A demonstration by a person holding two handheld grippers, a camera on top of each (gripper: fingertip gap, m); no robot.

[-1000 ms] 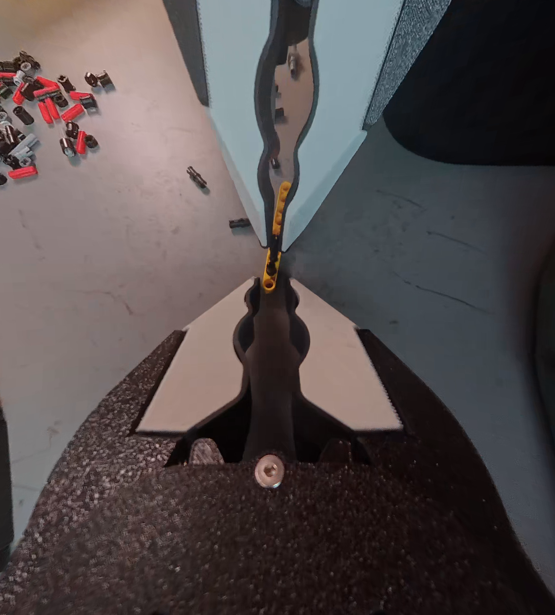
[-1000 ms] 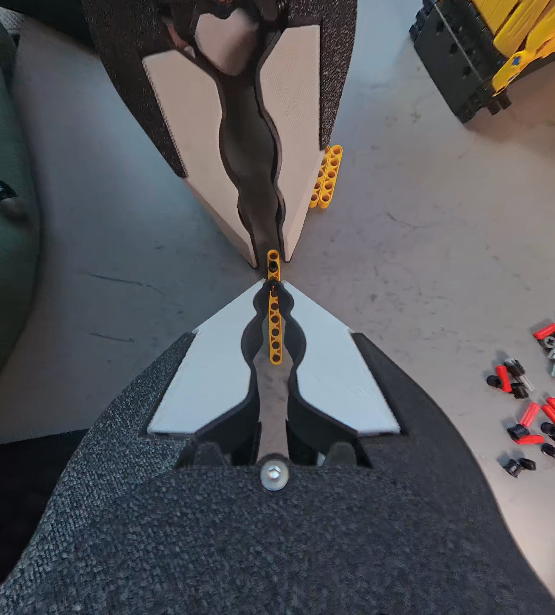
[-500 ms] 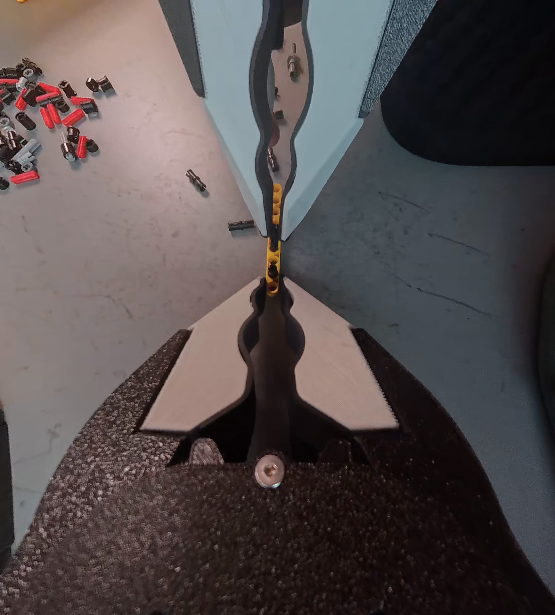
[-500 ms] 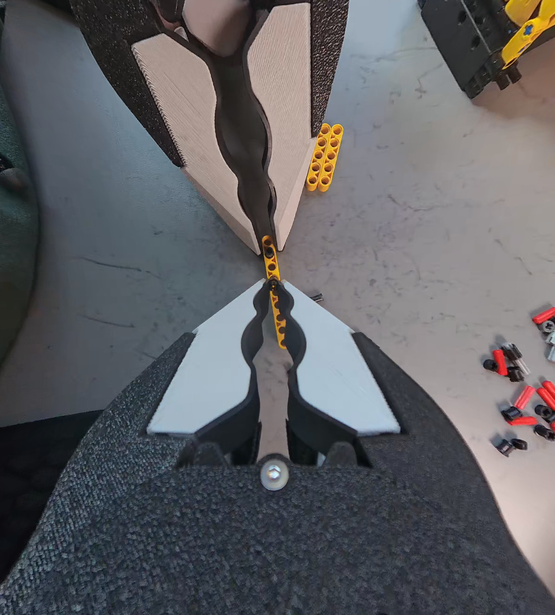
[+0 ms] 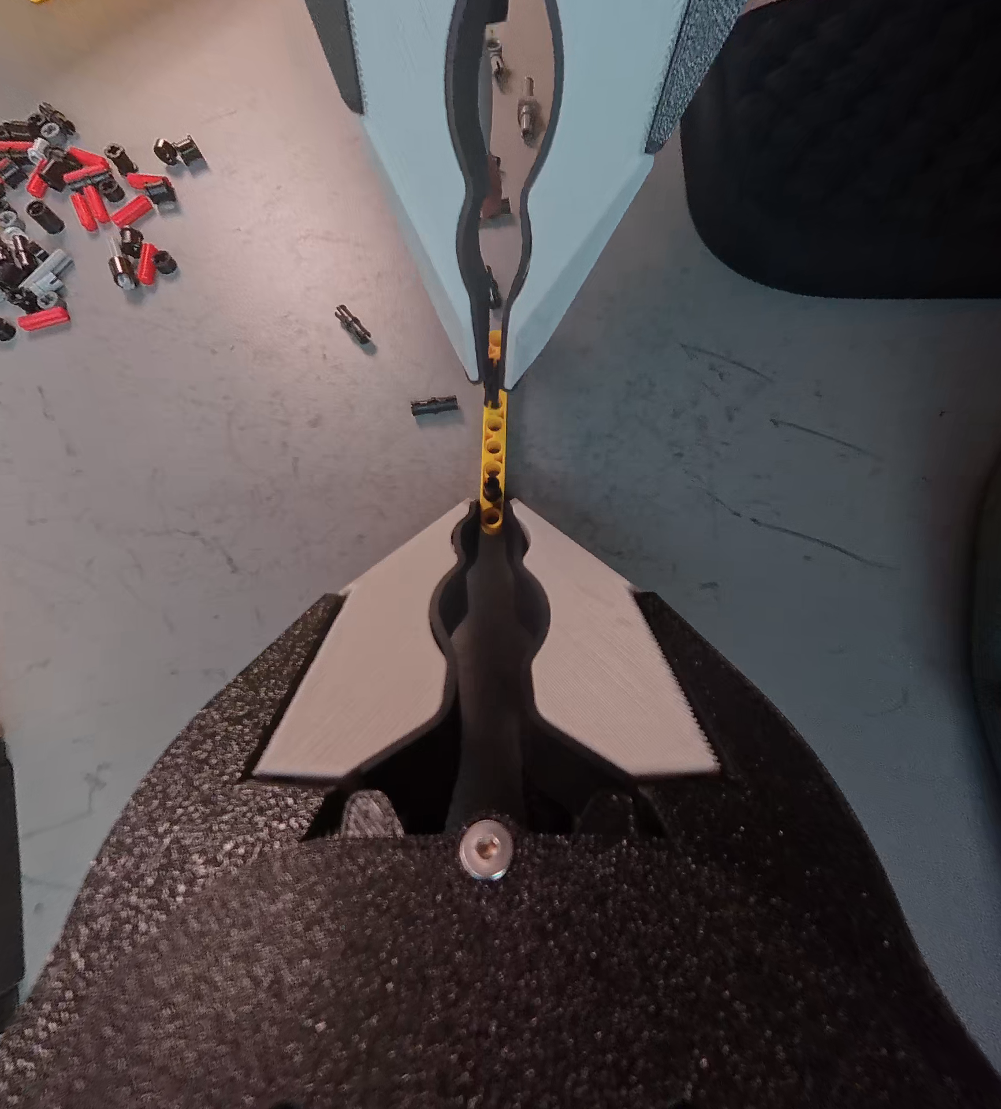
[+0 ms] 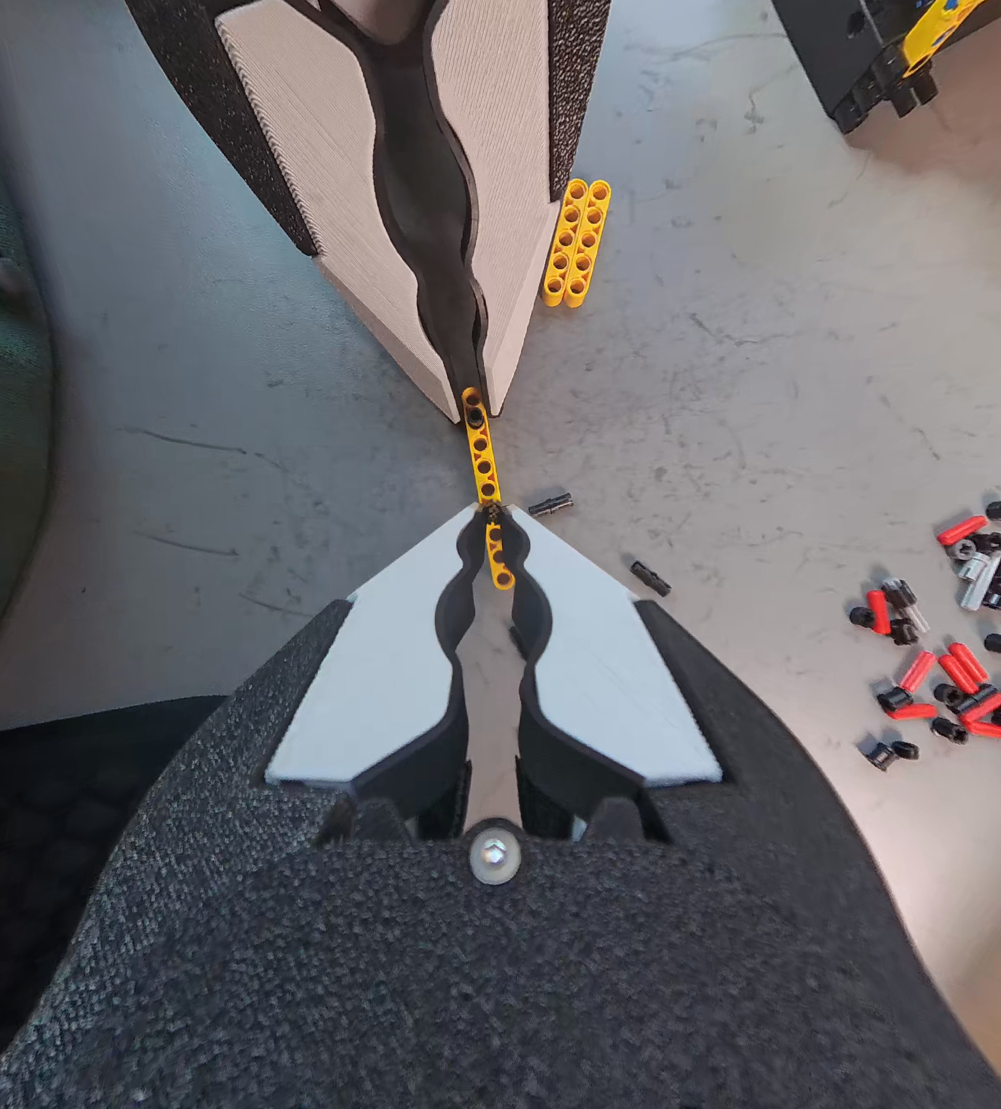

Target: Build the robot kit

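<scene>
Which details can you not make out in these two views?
- Yellow holed plastic beam: its ends sit inside the left gripper and right gripper.
- Black-and-yellow plastic block, right wrist view: cut by the frame edge.
- Red and black plastic pins, left wrist view: too small.

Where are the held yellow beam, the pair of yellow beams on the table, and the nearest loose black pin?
held yellow beam (image 6: 481,456), right wrist view, mid-span between fingers.
pair of yellow beams (image 6: 577,243), right wrist view, middle.
loose black pin (image 6: 550,504), right wrist view, centre.
</scene>
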